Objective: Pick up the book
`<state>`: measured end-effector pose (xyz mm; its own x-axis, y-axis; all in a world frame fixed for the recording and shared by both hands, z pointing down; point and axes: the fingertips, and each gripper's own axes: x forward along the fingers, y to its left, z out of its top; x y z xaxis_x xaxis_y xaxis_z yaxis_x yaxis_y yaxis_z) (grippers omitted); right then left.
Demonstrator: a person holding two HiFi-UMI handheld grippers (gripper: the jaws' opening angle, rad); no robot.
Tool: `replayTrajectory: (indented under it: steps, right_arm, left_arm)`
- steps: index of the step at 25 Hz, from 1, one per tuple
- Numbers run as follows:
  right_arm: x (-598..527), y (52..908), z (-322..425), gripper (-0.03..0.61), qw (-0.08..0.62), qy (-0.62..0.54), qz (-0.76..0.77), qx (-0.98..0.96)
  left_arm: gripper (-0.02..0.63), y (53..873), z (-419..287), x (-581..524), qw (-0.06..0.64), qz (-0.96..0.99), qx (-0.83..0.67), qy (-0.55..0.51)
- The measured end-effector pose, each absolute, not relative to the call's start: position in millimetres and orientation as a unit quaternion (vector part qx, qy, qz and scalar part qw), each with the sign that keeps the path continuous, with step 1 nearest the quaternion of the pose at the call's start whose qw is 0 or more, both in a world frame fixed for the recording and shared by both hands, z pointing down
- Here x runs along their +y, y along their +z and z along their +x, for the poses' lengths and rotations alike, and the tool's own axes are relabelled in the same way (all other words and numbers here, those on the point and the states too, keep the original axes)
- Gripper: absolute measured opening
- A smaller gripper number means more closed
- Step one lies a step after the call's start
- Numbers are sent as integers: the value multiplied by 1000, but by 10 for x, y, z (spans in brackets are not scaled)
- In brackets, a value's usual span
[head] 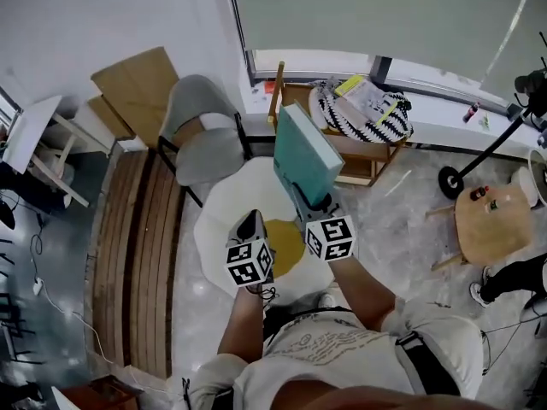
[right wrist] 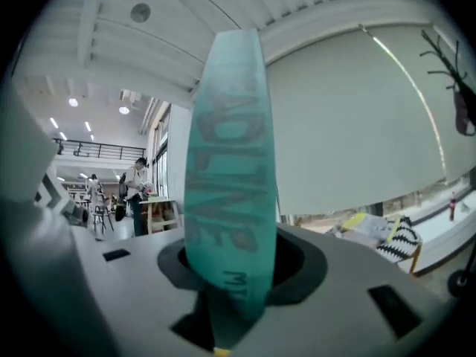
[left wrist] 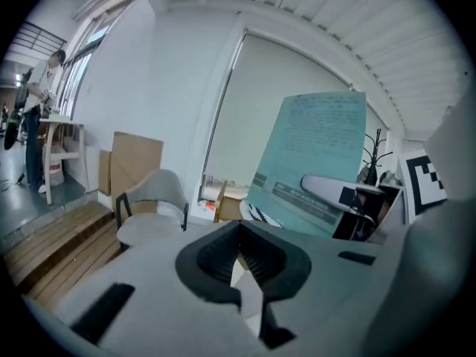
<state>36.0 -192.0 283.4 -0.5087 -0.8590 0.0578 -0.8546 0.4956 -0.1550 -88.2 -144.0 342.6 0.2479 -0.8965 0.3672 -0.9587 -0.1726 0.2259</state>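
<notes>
The teal book (head: 303, 154) hangs in the air above the white round table (head: 224, 207), held upright by its lower edge. My right gripper (head: 309, 203) is shut on the book. In the right gripper view its teal spine (right wrist: 227, 192) rises straight out from between the jaws of the right gripper (right wrist: 229, 303). My left gripper (head: 250, 227) hovers just to the left of it and lower, apart from the book. Its jaws meet at the tips with nothing between them. In the left gripper view, the book's cover (left wrist: 316, 162) shows to the right, beyond the left gripper (left wrist: 239, 233).
A yellow patch (head: 286, 244) lies on the white table. A grey chair (head: 201, 131) stands behind it, and a wooden chair (head: 363, 165) with a striped bag (head: 363, 114) to the right. A slatted wooden bench (head: 132, 254) runs along the left; a small round wooden table (head: 491, 220) is at the right.
</notes>
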Motion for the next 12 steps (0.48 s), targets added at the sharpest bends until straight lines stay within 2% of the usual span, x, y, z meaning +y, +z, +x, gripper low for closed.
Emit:
replayTrajectory:
  steps: [7,12]
  right_arm:
    - [-1834,2619,486,167,-7,-49,-529,847]
    - [-1842,2607,678,167,-11,-43,-555,831]
  left_arm:
    - [18,2671,-721,-1663,132,783,-607,37]
    - [18,2452,-558,-1784,54,793,-602,72]
